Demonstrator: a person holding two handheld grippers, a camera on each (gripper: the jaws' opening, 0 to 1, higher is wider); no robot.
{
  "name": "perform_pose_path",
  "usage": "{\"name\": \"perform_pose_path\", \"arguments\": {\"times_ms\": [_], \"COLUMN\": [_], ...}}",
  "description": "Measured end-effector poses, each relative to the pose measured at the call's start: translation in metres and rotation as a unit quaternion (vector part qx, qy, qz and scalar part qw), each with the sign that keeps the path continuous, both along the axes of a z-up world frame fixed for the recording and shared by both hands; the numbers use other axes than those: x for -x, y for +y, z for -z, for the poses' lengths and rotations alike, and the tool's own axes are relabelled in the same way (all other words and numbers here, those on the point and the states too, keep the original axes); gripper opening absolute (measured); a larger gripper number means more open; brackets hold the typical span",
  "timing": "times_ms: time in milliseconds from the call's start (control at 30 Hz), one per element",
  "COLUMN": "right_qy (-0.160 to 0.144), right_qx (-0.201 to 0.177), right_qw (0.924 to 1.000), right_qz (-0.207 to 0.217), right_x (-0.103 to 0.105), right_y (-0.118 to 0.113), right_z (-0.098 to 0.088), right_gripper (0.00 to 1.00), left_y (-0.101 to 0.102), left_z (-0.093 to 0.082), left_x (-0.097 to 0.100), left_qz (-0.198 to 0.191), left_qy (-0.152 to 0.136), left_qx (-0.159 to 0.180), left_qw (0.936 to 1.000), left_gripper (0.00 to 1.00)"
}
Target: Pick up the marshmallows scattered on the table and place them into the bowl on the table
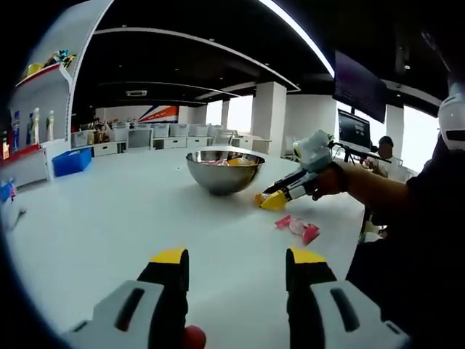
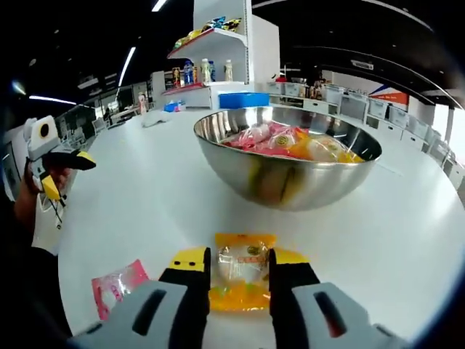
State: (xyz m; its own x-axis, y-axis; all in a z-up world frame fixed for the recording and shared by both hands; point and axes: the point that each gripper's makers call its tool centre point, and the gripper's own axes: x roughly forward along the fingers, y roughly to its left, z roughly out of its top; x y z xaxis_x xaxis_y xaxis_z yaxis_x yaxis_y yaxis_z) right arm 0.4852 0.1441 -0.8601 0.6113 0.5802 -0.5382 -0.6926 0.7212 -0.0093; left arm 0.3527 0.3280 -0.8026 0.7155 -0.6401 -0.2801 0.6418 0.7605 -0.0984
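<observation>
A steel bowl (image 1: 221,182) stands on the white table (image 1: 109,218) and holds several pink and yellow marshmallow packets (image 2: 280,138). In the right gripper view my right gripper (image 2: 240,259) has its jaws closed against the sides of a yellow marshmallow packet (image 2: 242,280), which lies on the table just in front of the bowl (image 2: 290,185). A pink packet (image 2: 116,285) lies to its left. The left gripper view shows the right gripper (image 1: 275,201) low beside the bowl, with pink packets (image 1: 298,227) near it. My left gripper (image 1: 238,258) is open over bare table and holds nothing.
White shelves with bottles (image 2: 207,71) and a blue bin (image 1: 71,161) stand past the table's far side. A person sits by a monitor (image 1: 354,129) behind the table. The left gripper (image 2: 54,163) hovers at the left of the right gripper view.
</observation>
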Motion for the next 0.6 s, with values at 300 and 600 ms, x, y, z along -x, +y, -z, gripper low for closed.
{"name": "perform_pose_path", "arguments": {"times_ms": [300,600], "right_qy": [-0.021,-0.029], "right_qx": [0.003,-0.016], "right_qw": [0.9997,0.9991], "right_qz": [-0.01,-0.025], "right_x": [0.004,0.014], "right_y": [0.0,0.003], "right_z": [-0.005,-0.019], "right_gripper": [0.26,0.26], "left_y": [-0.004,-0.009], "left_z": [0.003,0.005], "left_x": [0.0,0.0], "left_qz": [0.005,0.01], "left_qy": [0.003,0.006], "left_qx": [-0.001,-0.003], "left_qw": [1.0,0.9999], "left_gripper": [0.53,0.53]}}
